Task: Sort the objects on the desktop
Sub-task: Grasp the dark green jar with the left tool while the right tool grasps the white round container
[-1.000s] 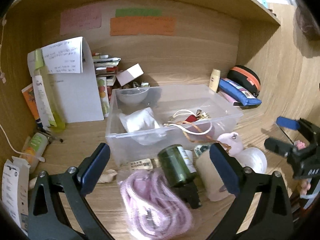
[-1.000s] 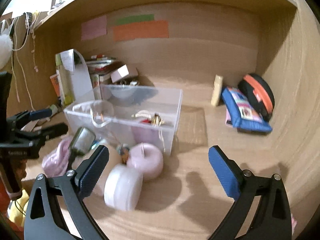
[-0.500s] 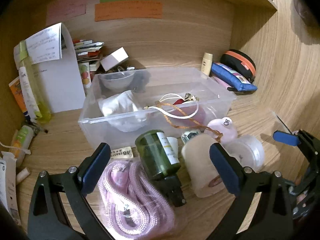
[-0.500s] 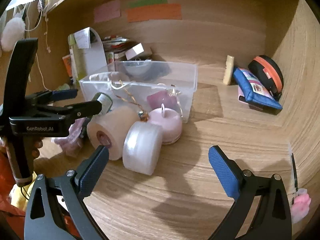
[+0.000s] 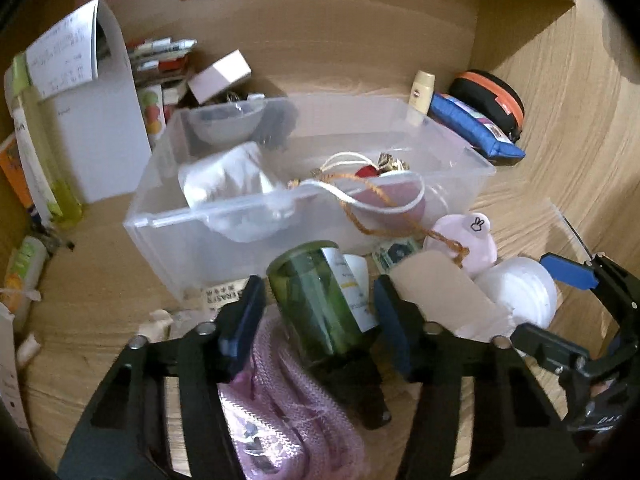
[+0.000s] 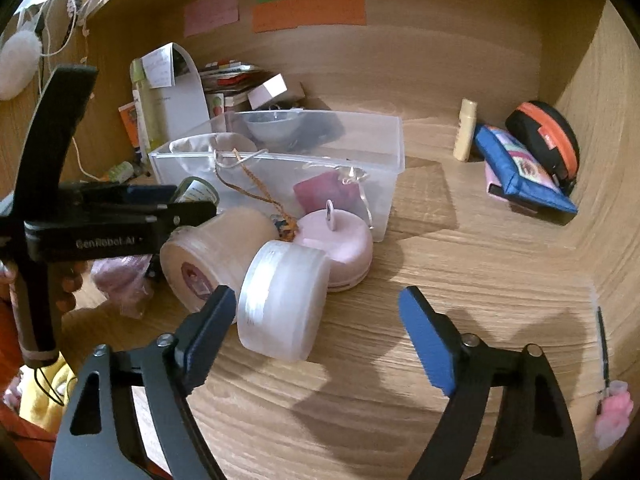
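A dark green bottle (image 5: pixel 324 312) lies on the wooden desk in front of a clear plastic bin (image 5: pixel 188 248). My left gripper (image 5: pixel 320 316) has its blue pads on both sides of the bottle, closed in against it. Next to it lie a pink rope bundle (image 5: pixel 288 412), a beige roll (image 6: pixel 216 248), a white round jar (image 6: pixel 280 300) and a pink round case (image 6: pixel 340 244). My right gripper (image 6: pixel 316 340) is open and empty, with the white jar just beyond its left finger. The left gripper also shows in the right wrist view (image 6: pixel 172 204).
The bin holds a white cloth (image 5: pixel 228 176), cords and a dark red pouch (image 6: pixel 328 192). At the right wall lie a blue pouch (image 6: pixel 524 172), a black-orange case (image 6: pixel 548 136) and a small cream tube (image 6: pixel 466 128). Papers and boxes (image 5: pixel 96 96) stand back left. A pink-tipped pen (image 6: pixel 608 400) lies right.
My left gripper has moved forward and narrowed from wide open onto the green bottle. My right gripper has moved closer to the white jar, still open.
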Demonstrator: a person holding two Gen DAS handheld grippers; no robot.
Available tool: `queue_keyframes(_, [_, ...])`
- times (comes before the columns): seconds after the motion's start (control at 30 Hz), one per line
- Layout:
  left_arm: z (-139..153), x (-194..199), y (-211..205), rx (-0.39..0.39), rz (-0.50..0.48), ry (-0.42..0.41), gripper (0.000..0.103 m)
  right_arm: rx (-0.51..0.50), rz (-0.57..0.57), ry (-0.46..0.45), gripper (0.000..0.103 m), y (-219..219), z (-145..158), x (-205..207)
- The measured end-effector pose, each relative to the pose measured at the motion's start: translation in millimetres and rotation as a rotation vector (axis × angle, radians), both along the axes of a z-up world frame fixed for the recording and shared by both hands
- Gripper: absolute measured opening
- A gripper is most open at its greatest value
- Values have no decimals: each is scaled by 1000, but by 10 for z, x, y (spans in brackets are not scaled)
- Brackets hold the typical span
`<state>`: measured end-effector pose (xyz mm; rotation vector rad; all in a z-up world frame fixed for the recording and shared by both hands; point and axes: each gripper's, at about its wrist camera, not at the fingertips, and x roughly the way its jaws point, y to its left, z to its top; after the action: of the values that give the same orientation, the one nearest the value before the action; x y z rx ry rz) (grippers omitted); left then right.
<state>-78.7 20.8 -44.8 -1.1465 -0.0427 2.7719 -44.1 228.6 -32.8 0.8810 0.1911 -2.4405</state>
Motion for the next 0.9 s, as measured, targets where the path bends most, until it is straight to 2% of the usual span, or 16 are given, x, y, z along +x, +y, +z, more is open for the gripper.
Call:
queue_keyframes(0.03, [-7,-6,-14,11,0,-8,52,-8,5,-5,77,5,1,-9])
queue_keyframes(0.1, [-23,-22,-29,22,-2,-21,52,-13,10,-4,66,3,6,-8])
queue_keyframes(0.17, [-42,-26,-42,42,-3,-30,51,-14,25,-14,60,-15,-5,-15])
queue_keyframes(0.3, [-51,-15,-21,22,-7,-28,51,-22,32,-25,52,-14,-23,-15])
queue_keyframes(0.37, [-67,-19,4,-10,-20,-31,51,-26,28,-34,51,6,-39,-25])
queue_keyframes(0.5, [-120,2,122,-123,-54,-27,51,-35,38,-51,30,37,-62,-36])
queue_keyframes(0.7, [-115,-35,65,-123,-30,-31,51,-46,27,-49,27,75,-63,-35])
queue_keyframes(0.9, [38,70,47,-126,-8,50,50,-56,26,-14,27,130,67,-4])
